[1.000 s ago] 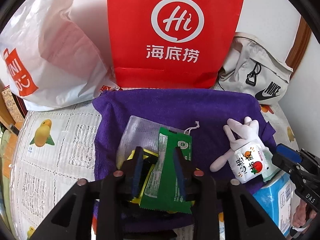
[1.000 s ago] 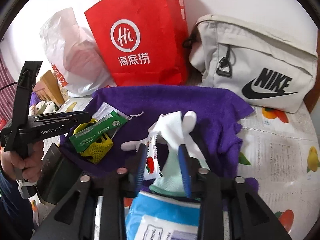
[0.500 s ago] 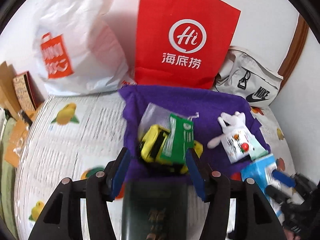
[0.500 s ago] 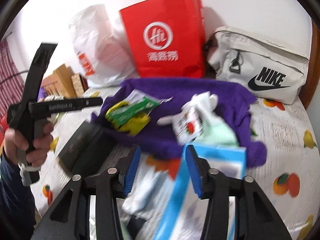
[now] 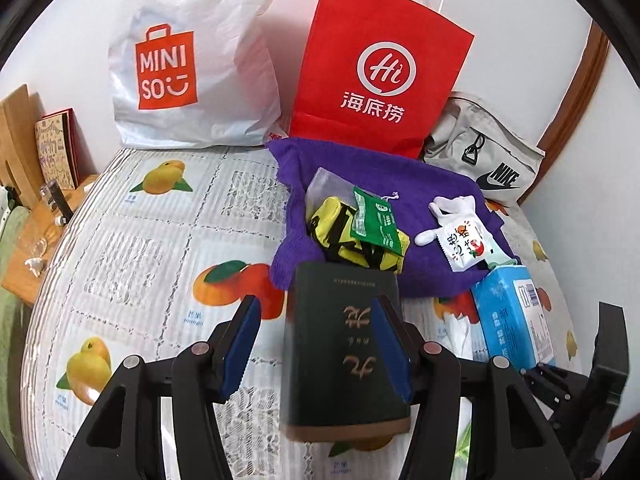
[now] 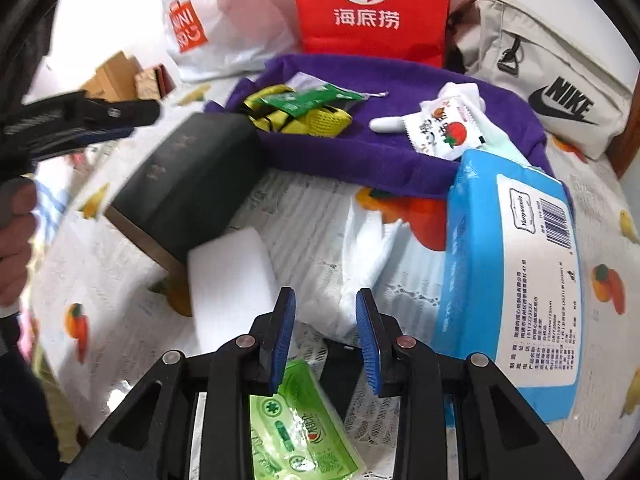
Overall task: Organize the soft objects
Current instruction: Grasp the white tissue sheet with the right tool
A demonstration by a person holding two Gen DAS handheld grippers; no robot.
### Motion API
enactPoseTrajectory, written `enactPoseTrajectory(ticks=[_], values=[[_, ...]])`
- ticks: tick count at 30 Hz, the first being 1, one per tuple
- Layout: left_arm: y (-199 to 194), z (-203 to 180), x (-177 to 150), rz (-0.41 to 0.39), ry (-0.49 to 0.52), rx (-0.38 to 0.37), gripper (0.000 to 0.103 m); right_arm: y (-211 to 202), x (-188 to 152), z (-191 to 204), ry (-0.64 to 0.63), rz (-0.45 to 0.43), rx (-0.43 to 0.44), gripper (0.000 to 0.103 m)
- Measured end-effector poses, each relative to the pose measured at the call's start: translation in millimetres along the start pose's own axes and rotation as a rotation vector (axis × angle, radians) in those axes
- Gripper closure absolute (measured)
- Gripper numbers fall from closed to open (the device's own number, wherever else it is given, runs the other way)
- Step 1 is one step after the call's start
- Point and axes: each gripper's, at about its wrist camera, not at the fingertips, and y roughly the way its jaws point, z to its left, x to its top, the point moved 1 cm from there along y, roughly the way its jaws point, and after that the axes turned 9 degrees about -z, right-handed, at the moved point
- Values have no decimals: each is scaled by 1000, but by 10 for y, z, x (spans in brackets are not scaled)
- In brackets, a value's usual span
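Purple towel (image 5: 436, 196) edge touches dark book (image 5: 344, 344); left hand-held gripper (image 5: 316, 340) wide, right hand-held gripper (image 6: 325, 336) parted, both empty.

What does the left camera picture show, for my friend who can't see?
The open left gripper hovers over a dark book on a fruit-print cloth. Beyond it a purple towel holds a yellow pouch, green packet and white toy, with two bags behind.
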Motion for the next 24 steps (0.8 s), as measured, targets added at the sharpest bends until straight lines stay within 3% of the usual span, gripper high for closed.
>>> enactPoseTrajectory(ticks=[5,13,15,16,24], values=[[-43,69,-42,-6,-9,-24,48,57,-63,89,-26,18,-94,70],[-136,142,-143,-4,-15,-39,48,120,-78,110,-50,30,-157,70],[-171,156,-173,-2,-19,-38,48,122,-83,96,-57,32,-167,82],[-183,159,-184,-2,-18,-38,48,140,-75,96,-63,35,-174,83],[-387,136,-316,-5,0,-19,48,-94,-112,77,-31,-25,-101,85]])
